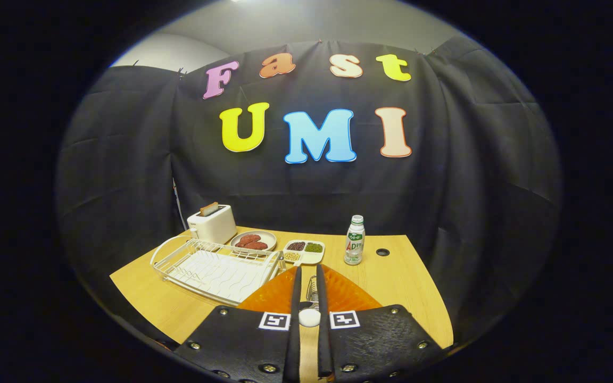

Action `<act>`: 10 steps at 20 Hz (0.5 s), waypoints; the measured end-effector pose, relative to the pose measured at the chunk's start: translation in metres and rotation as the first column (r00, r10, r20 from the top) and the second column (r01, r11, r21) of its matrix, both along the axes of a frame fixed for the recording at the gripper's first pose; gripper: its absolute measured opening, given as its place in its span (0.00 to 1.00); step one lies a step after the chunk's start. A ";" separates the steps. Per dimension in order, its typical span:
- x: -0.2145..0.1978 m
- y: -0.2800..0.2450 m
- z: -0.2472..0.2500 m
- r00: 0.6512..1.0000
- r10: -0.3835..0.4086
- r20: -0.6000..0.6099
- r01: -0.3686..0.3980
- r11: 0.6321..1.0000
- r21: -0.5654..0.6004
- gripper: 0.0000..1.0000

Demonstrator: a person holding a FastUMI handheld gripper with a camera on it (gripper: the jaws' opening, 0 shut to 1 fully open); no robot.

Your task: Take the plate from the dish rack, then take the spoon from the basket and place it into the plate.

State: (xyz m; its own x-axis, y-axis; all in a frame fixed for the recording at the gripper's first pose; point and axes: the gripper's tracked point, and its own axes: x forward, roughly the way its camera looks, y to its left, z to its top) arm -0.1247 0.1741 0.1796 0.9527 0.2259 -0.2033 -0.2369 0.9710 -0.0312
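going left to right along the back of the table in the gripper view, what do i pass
white toaster → round plate of reddish food → white sectioned tray of beans → small white bottle with green cap; gripper nearly shut around a metal spoon.

Dish rack [216,268] left of plate [346,295], bottle [354,240] behind.

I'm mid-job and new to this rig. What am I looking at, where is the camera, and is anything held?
There is no robot arm: a person carries a two-finger gripper, and the camera rides on it, looking forward along the fingers. They are closed on a slim metal piece with a white rounded end, apparently the spoon, above the orange plate. On the wooden table beyond are a wire dish rack, toaster, dish of red food, divided tray and bottle.
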 end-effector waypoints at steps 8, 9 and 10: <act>-0.008 0.047 -0.044 0.984 0.136 -0.116 -0.138 0.990 -0.017 0.13; -0.009 0.053 -0.050 0.979 0.153 -0.132 -0.157 0.987 -0.025 0.13; -0.009 0.057 -0.055 0.975 0.165 -0.148 -0.171 0.985 -0.031 0.13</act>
